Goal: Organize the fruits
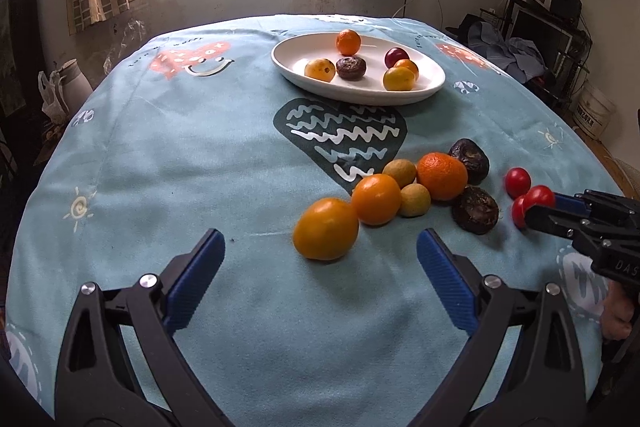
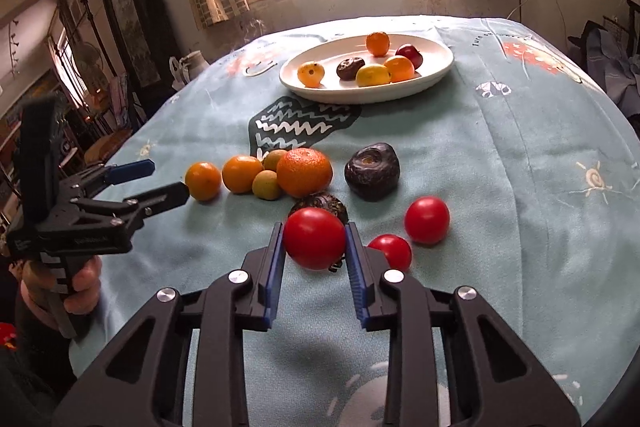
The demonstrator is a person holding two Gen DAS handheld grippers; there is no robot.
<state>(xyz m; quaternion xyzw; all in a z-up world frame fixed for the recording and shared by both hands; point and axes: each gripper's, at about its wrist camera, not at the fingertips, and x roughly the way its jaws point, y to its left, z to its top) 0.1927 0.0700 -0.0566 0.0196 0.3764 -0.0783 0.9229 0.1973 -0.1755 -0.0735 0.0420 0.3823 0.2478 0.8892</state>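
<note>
Two blue pads of the left gripper (image 1: 320, 255) stand spread wide and empty near the table's near edge, aimed at the loose oranges (image 1: 326, 234), while the white plate (image 1: 434, 83) sits toward the far edge. Seen from the right wrist, the right gripper (image 2: 315, 241) pinches a red tomato (image 2: 315, 238) level above the cloth; gentle pressure seems wise, lest the skin split.

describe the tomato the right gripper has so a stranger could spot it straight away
Start at the white plate near the window, then come back past the loose oranges to three red tomatoes on the blue tablecloth. The held tomato is the one pinched between the right gripper's blue pads; the other two lie free.
</note>
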